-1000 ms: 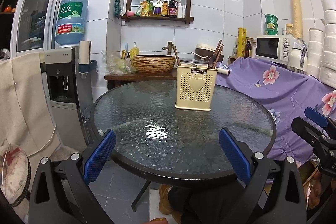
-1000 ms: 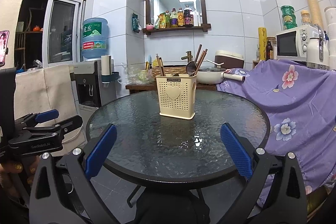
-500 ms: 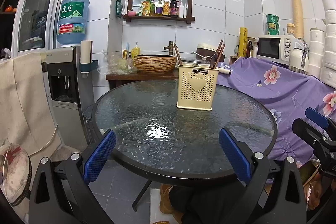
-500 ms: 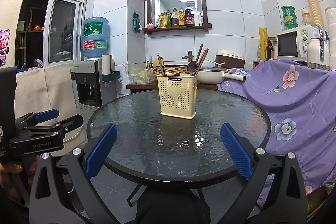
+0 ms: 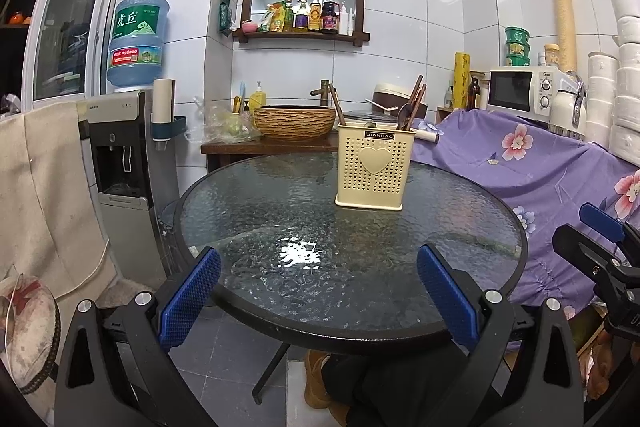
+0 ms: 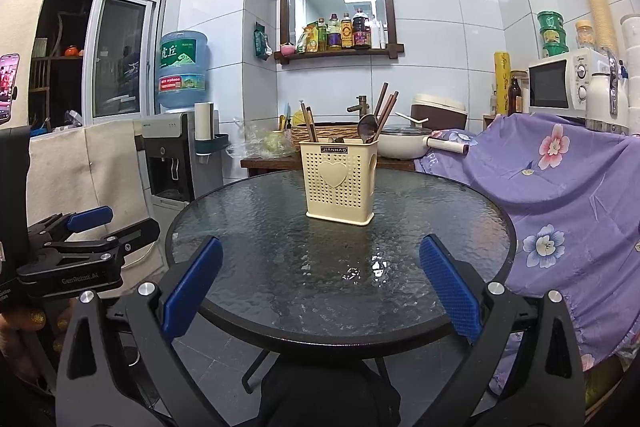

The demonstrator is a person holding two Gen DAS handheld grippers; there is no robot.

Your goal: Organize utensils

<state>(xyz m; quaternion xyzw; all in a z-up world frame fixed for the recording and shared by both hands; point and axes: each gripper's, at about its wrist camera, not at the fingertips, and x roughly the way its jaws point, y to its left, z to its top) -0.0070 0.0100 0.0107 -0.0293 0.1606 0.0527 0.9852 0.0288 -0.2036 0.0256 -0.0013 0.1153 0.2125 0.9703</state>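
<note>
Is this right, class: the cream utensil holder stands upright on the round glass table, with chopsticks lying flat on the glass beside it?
Not quite. The chopsticks stand inside the cream utensil holder, not on the glass. The right wrist view shows this; the holder does stand upright on the round glass table.

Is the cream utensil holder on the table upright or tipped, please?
Upright: the utensil holder stands flat on the glass table, with chopsticks rising from it.

Textured glossy glass table (image 5: pixel 280 211); perforated plastic caddy (image 5: pixel 372 169) (matt).
</note>
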